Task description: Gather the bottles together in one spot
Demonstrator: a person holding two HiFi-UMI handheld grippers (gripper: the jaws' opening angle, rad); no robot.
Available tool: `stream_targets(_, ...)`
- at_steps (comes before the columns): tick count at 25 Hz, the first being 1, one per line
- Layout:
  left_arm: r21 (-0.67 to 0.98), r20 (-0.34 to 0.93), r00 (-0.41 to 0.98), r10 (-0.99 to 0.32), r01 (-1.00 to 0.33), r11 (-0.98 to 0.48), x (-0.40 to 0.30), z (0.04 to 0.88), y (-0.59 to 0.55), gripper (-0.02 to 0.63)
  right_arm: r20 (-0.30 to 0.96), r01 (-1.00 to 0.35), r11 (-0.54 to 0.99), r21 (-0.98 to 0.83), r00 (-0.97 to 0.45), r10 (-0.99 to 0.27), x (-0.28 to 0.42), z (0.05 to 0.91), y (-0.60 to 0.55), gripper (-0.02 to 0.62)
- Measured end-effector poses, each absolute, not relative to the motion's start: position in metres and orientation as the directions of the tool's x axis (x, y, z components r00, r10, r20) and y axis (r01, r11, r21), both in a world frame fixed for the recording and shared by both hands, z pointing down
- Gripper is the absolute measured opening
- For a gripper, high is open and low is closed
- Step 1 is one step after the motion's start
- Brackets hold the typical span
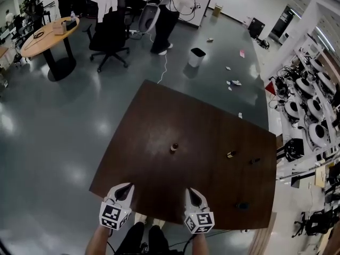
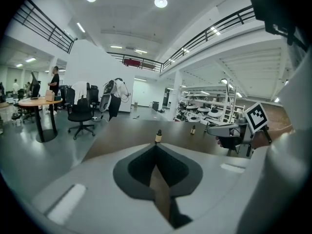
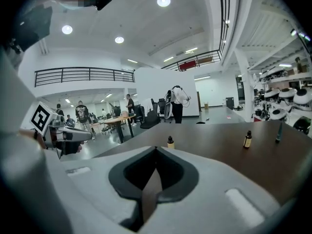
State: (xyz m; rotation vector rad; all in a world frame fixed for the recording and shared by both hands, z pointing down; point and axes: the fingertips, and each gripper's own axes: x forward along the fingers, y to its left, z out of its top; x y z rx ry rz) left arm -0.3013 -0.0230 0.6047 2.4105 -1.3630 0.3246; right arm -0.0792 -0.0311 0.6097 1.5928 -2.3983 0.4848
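Note:
Several small dark bottles stand apart on the brown table (image 1: 159,116). One bottle (image 1: 173,147) is near the table's middle, a second (image 1: 231,154) and a third (image 1: 255,161) sit to its right, and another (image 1: 241,206) is near the front right corner. My left gripper (image 1: 128,187) and right gripper (image 1: 192,191) hover over the table's near edge, both shut and empty. In the left gripper view the middle bottle (image 2: 158,136) stands straight ahead of the jaws' tips (image 2: 157,146). The right gripper view shows that bottle (image 3: 170,142) just beyond the tips (image 3: 156,149) and another bottle (image 3: 247,139) to the right.
Beyond the table the grey floor holds a small bin (image 1: 196,57), scattered paper scraps, a black office chair (image 1: 109,36), a round wooden table (image 1: 48,36) and a standing person (image 1: 167,15). Shelves with equipment (image 1: 311,116) line the right side.

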Motion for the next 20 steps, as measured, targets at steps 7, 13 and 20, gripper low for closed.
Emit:
stream_targets(7,0.209,0.387,0.525,-0.758,-0.851,-0.482,-0.284,0.622,-0.018,0.000,0.378,-0.915,0.367,-0.166,-0.403,-0.834,-0.075,0.629,-0.036,0.002)
stream_targets(13,0.217,0.392,0.522,-0.757,-0.853,-0.475,-0.285,0.621,-0.020,0.000,0.383,-0.916,0.373,-0.149,-0.401,-0.832,-0.079,0.634,-0.054,0.002)
stream_targets(20,0.230,0.397,0.524,-0.753,-0.852,-0.471,-0.285,0.624,-0.021,0.000,0.379,-0.911,0.400,-0.101,-0.407,-0.831,-0.091,0.641,-0.103,0.047)
